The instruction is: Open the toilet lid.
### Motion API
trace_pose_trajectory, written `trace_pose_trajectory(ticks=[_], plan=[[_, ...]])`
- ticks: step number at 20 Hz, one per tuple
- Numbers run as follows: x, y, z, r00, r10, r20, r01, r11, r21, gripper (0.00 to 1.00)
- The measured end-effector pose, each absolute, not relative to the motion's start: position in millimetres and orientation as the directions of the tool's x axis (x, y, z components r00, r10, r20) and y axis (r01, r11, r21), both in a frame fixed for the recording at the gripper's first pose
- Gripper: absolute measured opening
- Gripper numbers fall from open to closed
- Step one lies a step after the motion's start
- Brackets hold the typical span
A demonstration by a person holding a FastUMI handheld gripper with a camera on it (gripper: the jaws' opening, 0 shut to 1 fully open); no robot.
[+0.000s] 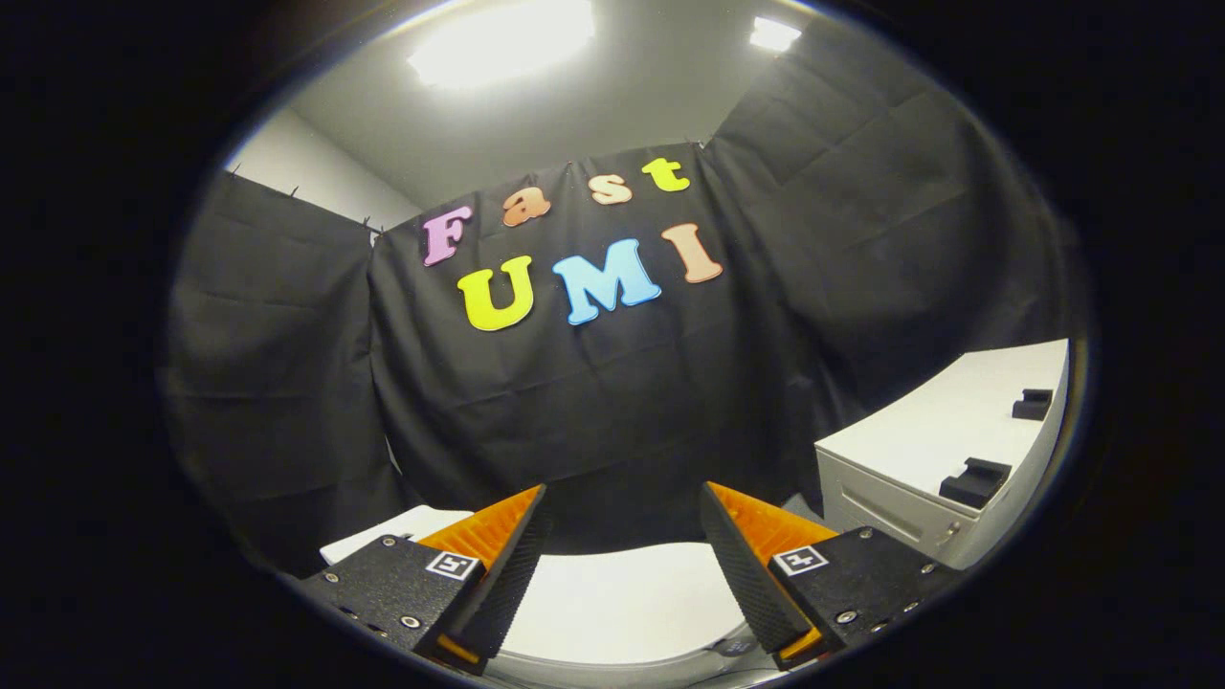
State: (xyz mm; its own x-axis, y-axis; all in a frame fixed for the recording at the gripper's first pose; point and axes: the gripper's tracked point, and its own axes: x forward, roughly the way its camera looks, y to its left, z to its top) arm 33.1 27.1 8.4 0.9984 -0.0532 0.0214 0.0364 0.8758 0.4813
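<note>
The gripper [622, 498] is hovering wide open, holding nothing; the lid [622, 603] is lying flat, below and between its fingers.

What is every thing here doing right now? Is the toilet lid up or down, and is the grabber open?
toilet lid: down, closed, lying flat below the fingers.
gripper: open, fingers spread wide apart, holding nothing, above the lid.
white cabinet: standing off to the side, two small black blocks on top.
ceiling lights: switched on.

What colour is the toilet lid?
White, seen in the gripper view: toilet lid below the open gripper.
</note>
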Motion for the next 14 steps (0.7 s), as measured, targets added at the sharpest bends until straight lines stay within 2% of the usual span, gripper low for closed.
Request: trace_pose_trajectory(ticks=[5,14], plan=[[41,49,-15,0.999,-0.041,-0.019,0.044,0.828,0.559,0.95],[42,55,-89,0.988,-0.068,-0.135,0.145,0.68,0.719,0.96]])
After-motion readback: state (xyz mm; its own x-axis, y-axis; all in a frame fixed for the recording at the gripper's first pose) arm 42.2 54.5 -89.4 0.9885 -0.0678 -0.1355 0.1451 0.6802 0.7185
